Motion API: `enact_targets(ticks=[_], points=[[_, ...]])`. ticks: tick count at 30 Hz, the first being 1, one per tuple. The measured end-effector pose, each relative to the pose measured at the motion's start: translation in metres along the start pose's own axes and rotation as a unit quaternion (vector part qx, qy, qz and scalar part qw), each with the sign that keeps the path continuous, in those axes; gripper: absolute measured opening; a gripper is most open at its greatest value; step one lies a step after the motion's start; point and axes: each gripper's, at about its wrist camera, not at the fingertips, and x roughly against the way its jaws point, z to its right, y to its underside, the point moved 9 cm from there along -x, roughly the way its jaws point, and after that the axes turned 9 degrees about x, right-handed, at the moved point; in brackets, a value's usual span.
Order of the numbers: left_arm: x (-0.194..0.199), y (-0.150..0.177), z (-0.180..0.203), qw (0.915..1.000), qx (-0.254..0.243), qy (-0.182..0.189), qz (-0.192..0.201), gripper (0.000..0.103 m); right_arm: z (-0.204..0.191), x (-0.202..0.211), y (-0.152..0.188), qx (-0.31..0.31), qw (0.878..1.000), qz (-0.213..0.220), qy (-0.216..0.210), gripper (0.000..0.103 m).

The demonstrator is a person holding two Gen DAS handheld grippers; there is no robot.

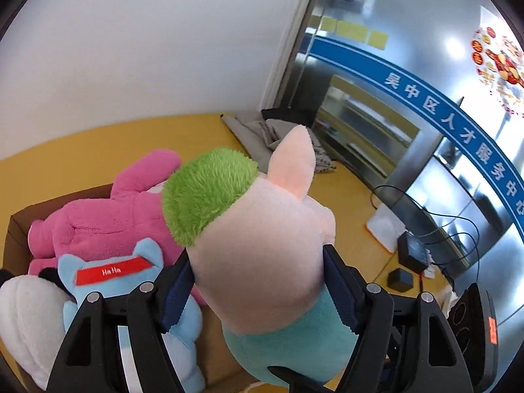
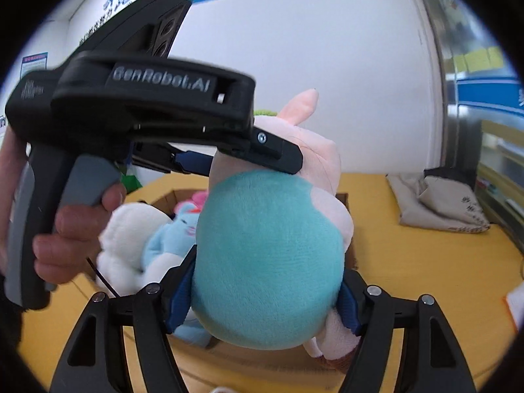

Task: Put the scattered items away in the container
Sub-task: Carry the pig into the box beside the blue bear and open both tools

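Item 1, pig plush toy point(image 1: 262, 245): pale pink head, green tuft on top, 1 upright pink ear, teal body. Held in the air by both claws at once, above the near edge of the cardboard box point(image 1: 16, 232).

Item 2, left gripper point(image 1: 258, 291): clenched on the pig plush toy, its blue-padded fingers point(image 1: 177, 291) pressing the lower head from both sides just above the teal body. In the right wrist view this same tool is seen from the side, a black body marked GenRobot.AI, with the person's hand point(image 2: 68, 229) around its grey handle; its fingers lie across the pink head.

Item 3, right gripper point(image 2: 265, 304): clenched on the teal body of the pig plush toy, which bulges out between and ahead of its 2 fingers.

Item 4, cardboard box: brown, open-topped, on a yellow surface point(image 1: 98, 144), ahead of and below the left claw. Contents: pink plush point(image 1: 108, 226) at the far side, blue plush point(image 1: 111, 281) with a red band reading HaHa nearer the claw, white plush point(image 1: 26, 321) at the left edge of that view, touching the blue one.

Item 5, grey folded cloth bag point(image 1: 258, 131): on the yellow surface, well beyond the claws, by the wall corner.

Item 6, 2 small black boxes point(image 1: 412, 252) with cables: on the surface to the right of the left claw, beside a white tablet-like slab with an orange edge
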Motion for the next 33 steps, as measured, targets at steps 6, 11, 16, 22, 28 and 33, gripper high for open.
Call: enact_targets(ticks=[6,11,16,22,28,33], points=[[-0.092,0.037,-0.032,0.9953,-0.020,-0.036,-0.088,0.083,0.004,-0.054,0.067,0.012,0.993,-0.115,0.022,0.074],[-0.102,0.039,-0.031,0.9957,-0.015,-0.042,-0.082,0.084,0.017,-0.018,0.060,-0.015,0.994,-0.107,0.027,0.078],[-0.102,0.043,-0.027,0.9958,-0.004,-0.043,-0.080,0.084,0.026,-0.013,0.034,-0.037,0.995,-0.094,0.006,0.073],[-0.048,0.040,-0.012,0.9967,-0.027,-0.075,-0.014,0.079,0.031,-0.047,0.059,-0.051,0.987,-0.152,0.016,0.047],[-0.055,0.055,-0.018,0.9851,-0.076,-0.149,-0.042,0.078,0.027,-0.034,0.059,-0.059,0.985,-0.161,0.023,0.059],[-0.002,0.082,-0.029,0.9934,-0.010,-0.114,-0.008,0.079,0.010,0.014,0.058,-0.040,0.988,-0.146,0.024,0.082]])
